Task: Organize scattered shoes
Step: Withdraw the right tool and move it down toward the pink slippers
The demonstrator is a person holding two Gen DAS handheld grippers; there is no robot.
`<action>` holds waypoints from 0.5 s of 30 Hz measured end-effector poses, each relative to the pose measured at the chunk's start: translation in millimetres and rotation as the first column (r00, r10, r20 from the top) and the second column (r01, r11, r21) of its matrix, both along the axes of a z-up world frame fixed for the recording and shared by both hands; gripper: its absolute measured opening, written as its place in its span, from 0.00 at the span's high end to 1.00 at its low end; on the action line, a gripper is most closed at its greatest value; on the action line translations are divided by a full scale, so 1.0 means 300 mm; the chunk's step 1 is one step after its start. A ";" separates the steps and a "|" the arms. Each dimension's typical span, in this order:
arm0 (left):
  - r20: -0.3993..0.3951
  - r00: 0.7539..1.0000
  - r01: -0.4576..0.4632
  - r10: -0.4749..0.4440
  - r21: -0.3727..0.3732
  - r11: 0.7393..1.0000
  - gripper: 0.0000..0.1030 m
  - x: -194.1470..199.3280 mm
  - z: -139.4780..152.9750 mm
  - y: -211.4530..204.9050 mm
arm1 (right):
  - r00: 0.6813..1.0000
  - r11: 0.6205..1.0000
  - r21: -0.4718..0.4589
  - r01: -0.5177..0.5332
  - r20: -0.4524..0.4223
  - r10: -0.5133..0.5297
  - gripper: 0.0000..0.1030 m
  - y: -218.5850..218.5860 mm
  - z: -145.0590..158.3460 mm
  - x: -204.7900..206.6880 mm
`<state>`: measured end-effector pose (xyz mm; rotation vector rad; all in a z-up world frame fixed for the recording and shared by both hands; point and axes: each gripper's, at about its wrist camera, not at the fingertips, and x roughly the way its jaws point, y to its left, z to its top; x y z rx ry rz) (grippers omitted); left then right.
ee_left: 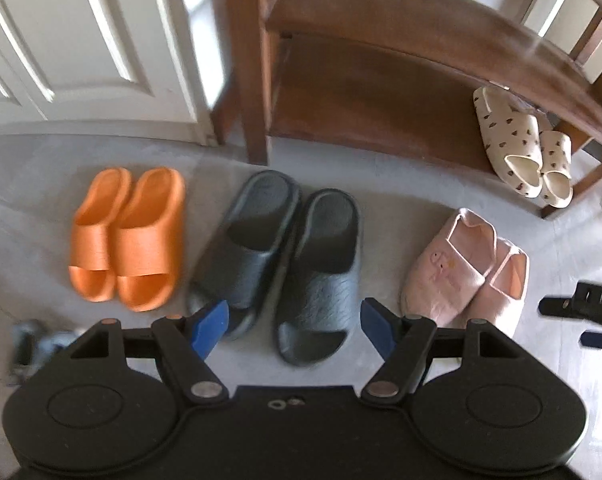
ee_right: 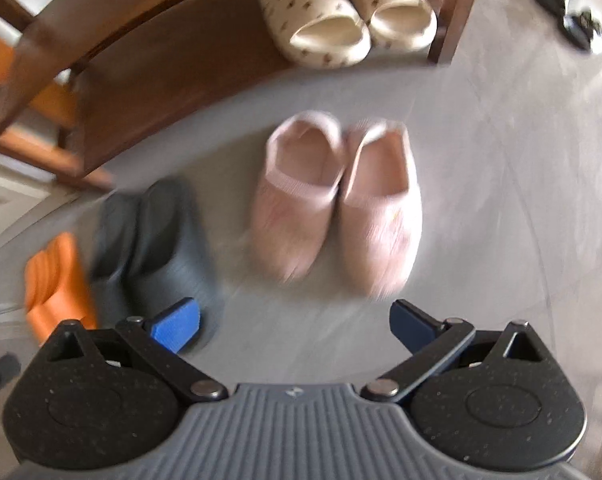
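On grey floor (ee_left: 29, 208) before a two-tier brown wooden shoe rack (ee_left: 381, 92): three pairs side by side, toes toward the cameras — orange foam slides (ee_left: 125, 236), dark grey rubber slides (ee_left: 293, 264), pink fabric slippers (ee_left: 461, 272). Already on the rack's lower shelf, at its right end: cream slides with small brown prints (ee_left: 521, 148), probably the pattern for the rest. Left tool (ee_left: 293, 328) wide open, empty, above the dark grey pair's toes, likely lined up to take it. Right tool (ee_right: 295, 326) likewise spread and empty, facing the pink pair, not touching. Blurred views, so exact gaps unclear.
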<state>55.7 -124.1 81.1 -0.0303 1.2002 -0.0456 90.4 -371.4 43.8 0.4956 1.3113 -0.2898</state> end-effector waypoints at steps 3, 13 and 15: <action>0.033 0.999 -0.030 0.031 -0.040 0.999 0.29 0.021 -0.131 -0.061 | 0.999 1.000 -0.024 0.003 0.034 -0.003 0.02 -0.074 -0.112 0.041; 0.215 0.976 -0.015 0.043 -0.127 0.992 0.29 0.079 -0.408 -0.172 | 0.987 0.999 -0.040 -0.031 0.154 0.037 0.27 -0.154 -0.428 0.157; 0.274 0.961 0.008 0.029 -0.134 0.991 0.29 0.093 -0.446 -0.177 | 0.987 0.999 -0.043 -0.023 0.160 0.029 0.30 -0.165 -0.474 0.166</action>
